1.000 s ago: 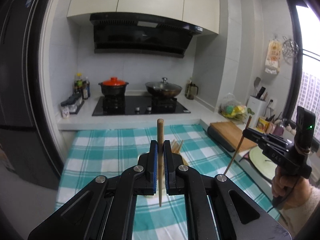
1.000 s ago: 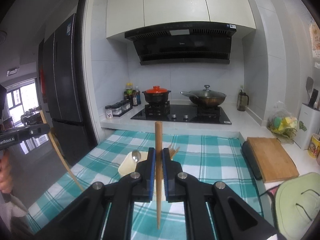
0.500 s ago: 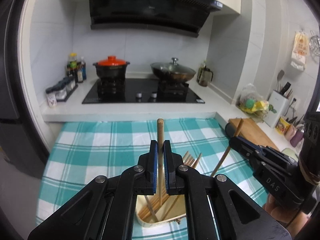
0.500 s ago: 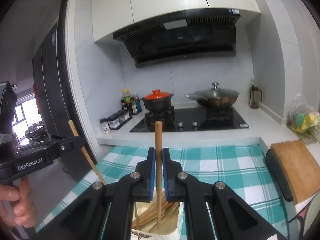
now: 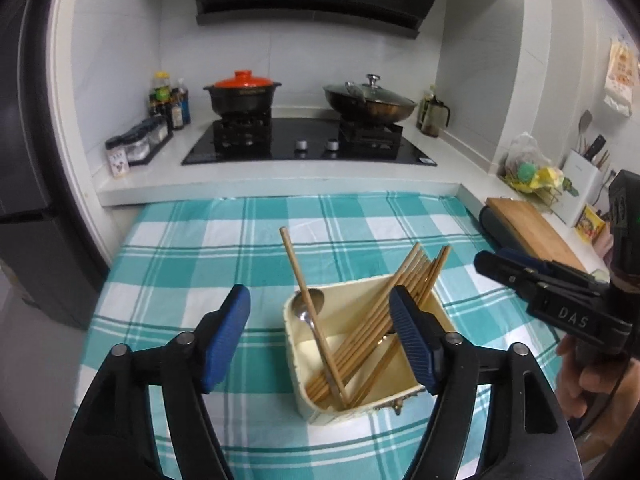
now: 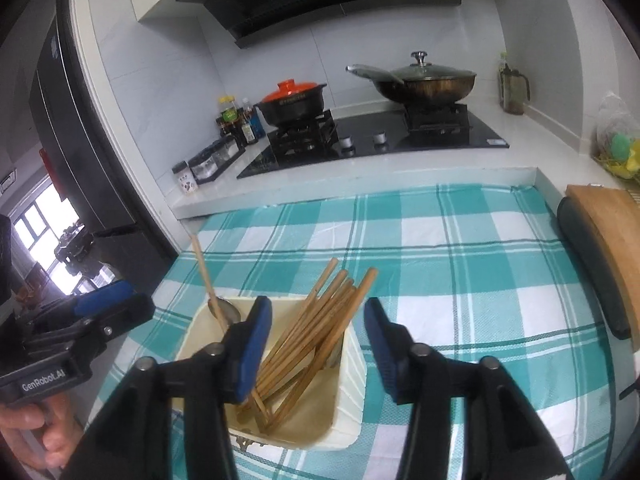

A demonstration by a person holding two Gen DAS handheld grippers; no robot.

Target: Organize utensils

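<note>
Left wrist view: both hand-held grippers, left (image 5: 320,320) and right (image 6: 318,344), have just opened, empty, over the chopstick-filled holder (image 5: 438,314); a nudge might tip it.

Table under a teal-and-white checked cloth (image 5: 224,264), cream rectangular plastic utensil tub (image 5: 316,404) sitting on it, white stone counter (image 5: 276,180) butting the cloth's far edge beyond the tub, wooden chopping board (image 5: 528,228) off to the tub's right

A cream rectangular plastic holder (image 5: 362,404) sat on the teal-and-white checked tablecloth (image 5: 200,256) just before my claws. In it, a bundle of wooden chopsticks (image 5: 400,292) leaned right, with one wooden chopstick (image 5: 298,272) and a steel spoon (image 5: 308,308) at its left. Behind the cloth lay the black glass hob (image 5: 308,148).
</note>
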